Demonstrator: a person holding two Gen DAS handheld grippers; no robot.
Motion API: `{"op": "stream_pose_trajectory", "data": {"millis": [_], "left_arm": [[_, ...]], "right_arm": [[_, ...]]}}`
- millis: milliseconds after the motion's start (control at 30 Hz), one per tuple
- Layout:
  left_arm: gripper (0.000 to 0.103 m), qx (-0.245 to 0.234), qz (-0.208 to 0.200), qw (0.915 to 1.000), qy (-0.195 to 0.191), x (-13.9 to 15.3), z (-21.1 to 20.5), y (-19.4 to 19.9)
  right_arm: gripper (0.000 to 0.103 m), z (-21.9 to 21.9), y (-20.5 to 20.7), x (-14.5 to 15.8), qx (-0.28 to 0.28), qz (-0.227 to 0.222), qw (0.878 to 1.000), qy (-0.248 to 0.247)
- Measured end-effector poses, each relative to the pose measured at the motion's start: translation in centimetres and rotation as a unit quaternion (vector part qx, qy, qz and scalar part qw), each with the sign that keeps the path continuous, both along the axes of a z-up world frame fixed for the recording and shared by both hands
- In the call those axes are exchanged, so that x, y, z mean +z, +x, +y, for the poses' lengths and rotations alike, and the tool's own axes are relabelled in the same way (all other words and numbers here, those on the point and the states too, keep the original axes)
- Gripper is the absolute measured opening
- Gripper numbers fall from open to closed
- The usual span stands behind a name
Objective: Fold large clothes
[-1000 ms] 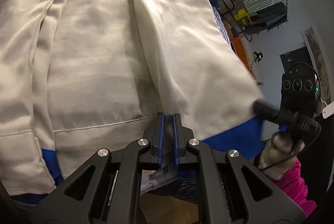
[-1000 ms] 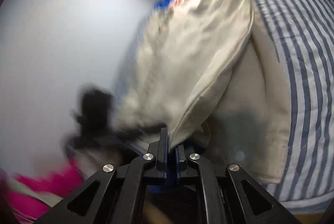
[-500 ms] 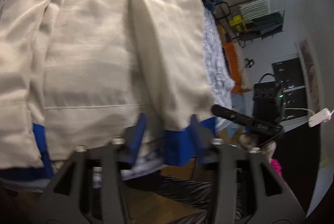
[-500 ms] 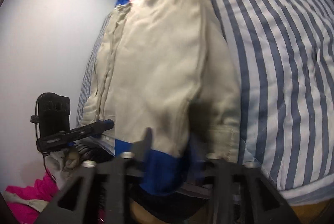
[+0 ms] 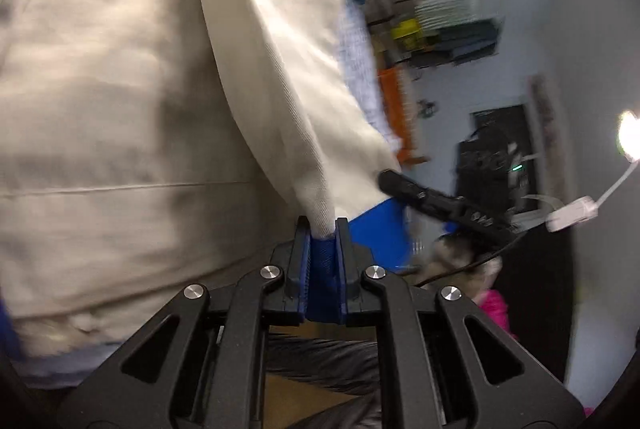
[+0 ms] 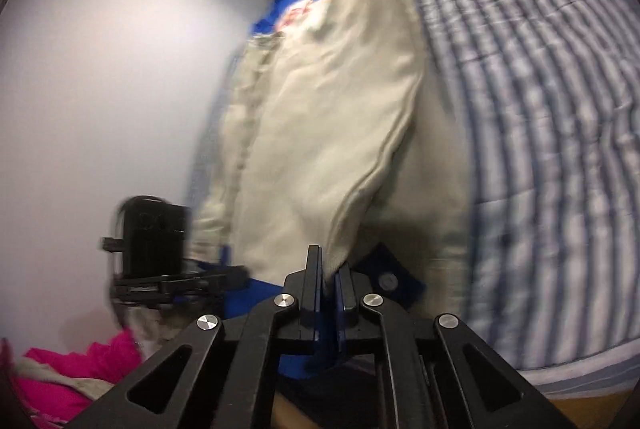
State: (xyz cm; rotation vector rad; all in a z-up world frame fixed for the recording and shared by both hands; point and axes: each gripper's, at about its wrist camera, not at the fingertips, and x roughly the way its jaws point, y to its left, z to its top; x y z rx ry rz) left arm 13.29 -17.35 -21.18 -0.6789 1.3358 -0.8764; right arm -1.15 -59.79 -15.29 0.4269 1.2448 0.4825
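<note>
Cream jacket (image 6: 320, 133) with blue trim lay lengthwise on striped bedding (image 6: 540, 109), sleeve folded over body, edges motion-blurred. Your left gripper (image 5: 322, 229) was closing, already pinching blue cuff end of sleeve. Your right gripper (image 6: 329, 269) sat pressed together on cream fabric fold at hem.

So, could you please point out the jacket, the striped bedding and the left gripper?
jacket (image 6: 340, 117): right wrist view, cream front panel.
striped bedding (image 6: 540, 109): right wrist view, bare striped area.
left gripper (image 5: 323, 249): left wrist view, between fingertips.
</note>
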Motion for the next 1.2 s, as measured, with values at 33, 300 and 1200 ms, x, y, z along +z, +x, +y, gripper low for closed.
{"op": "stream_pose_trajectory", "data": {"millis": [33,300,1200], "left_arm": [[0.009,-0.005,-0.005,0.9996,0.028,-0.4,-0.2,-0.2],[0.011,-0.044,-0.119,0.9816,0.143,4.2,0.0,-2.8],[0.011,-0.085,-0.202,0.9530,0.209,2.1,-5.4,2.1]], "right_arm": [[0.003,0.7,-0.1,-0.5,0.014,0.005,0.999,-0.035],[0.049,3.8,-0.6,4.4,0.116,-0.093,0.984,-0.098],[0.049,-2.4,31.1,2.3,-0.061,-0.121,0.991,-0.019]]}}
